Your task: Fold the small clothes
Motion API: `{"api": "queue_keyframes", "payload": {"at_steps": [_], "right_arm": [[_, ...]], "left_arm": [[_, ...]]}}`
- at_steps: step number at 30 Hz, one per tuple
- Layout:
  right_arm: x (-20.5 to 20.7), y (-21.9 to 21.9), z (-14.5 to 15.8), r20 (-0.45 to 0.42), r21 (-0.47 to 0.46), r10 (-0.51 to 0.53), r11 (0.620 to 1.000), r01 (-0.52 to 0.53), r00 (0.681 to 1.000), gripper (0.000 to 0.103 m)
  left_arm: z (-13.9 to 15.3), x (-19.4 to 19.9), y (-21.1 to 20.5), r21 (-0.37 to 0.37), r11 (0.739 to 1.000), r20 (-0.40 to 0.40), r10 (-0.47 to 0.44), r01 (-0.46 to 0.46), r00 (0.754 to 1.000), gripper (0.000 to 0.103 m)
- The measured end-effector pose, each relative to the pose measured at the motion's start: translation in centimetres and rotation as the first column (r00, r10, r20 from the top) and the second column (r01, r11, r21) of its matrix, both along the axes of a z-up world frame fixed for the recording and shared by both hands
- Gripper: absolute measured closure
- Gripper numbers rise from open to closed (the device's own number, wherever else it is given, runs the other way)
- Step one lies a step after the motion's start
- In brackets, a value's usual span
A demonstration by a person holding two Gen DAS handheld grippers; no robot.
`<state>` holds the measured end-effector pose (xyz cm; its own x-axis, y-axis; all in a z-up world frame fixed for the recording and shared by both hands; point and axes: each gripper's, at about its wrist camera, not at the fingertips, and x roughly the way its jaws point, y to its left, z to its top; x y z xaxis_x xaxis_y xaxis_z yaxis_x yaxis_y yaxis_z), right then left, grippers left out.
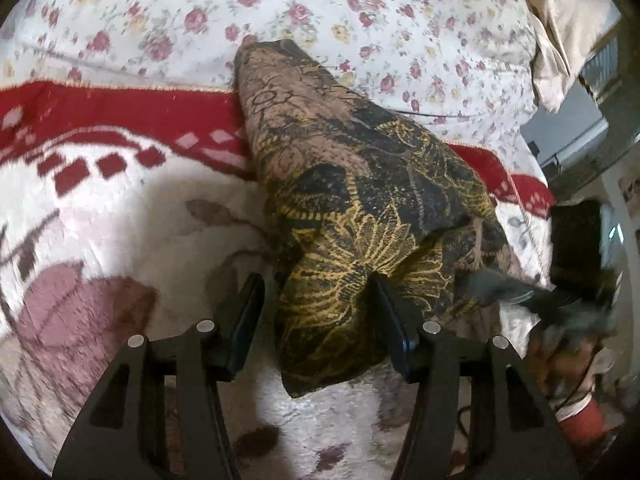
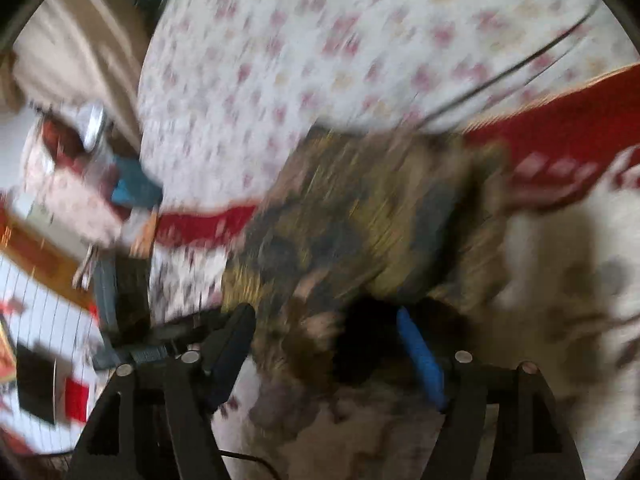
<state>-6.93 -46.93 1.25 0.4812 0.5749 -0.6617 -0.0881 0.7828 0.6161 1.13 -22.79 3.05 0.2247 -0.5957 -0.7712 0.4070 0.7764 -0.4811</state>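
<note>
A dark garment (image 1: 360, 200) printed with gold flowers lies folded into a long strip on the blanket, running away from me. Its near end sits between the fingers of my left gripper (image 1: 320, 316). The jaws stand apart, and a gap shows beside the left finger (image 1: 248, 312). The right wrist view is badly blurred. There the same garment (image 2: 360, 208) lies just ahead of my right gripper (image 2: 326, 340), whose fingers are spread with fabric reaching in between them. The hand (image 1: 568, 360) holding that gripper appears blurred at the garment's right side.
A red and white plush blanket (image 1: 120, 208) covers the near part of the bed. Behind it lies a white sheet with small roses (image 1: 320, 0), with a thin cable (image 2: 520, 68) across it. A beige cloth (image 1: 560, 40) hangs at the far right. Room clutter (image 2: 60, 320) lies beyond the bed's edge.
</note>
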Motion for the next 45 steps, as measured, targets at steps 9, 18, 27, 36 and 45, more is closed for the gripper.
{"api": "queue_keyframes", "payload": {"at_steps": [9,18,27,36,45], "right_arm": [[-2.2,-0.5,2.2,0.029,-0.228,0.047,0.973,-0.04,0.998,0.093],[-2.9,-6.3,5.4,0.118,-0.121,-0.139,0.981,0.154,0.983,0.015],[7.9,-5.2,0.9,0.007,-0.137,-0.172,0.976,0.171,0.985,0.083],[6.8,-6.9,-1.1,0.022,-0.32,-0.213,0.924,0.209,0.977,0.091],[3.0,-7.4,5.9,0.194,-0.209,-0.225,0.942,0.264,0.955,0.06]], "left_arm": [[2.0,-1.3,-0.1,0.03,0.999,0.078,-0.044,0.041,0.996,0.048],[3.9,0.4,-0.9,-0.016,1.0,0.126,-0.016,0.018,0.992,0.048],[2.9,2.6,-3.5,0.046,0.999,0.134,-0.003,-0.003,0.991,0.047],[-0.6,2.8,-4.3,0.052,0.998,0.064,-0.028,0.024,0.998,0.041],[2.7,2.6,-3.5,0.068,0.997,0.182,0.01,-0.022,0.983,0.041]]}}
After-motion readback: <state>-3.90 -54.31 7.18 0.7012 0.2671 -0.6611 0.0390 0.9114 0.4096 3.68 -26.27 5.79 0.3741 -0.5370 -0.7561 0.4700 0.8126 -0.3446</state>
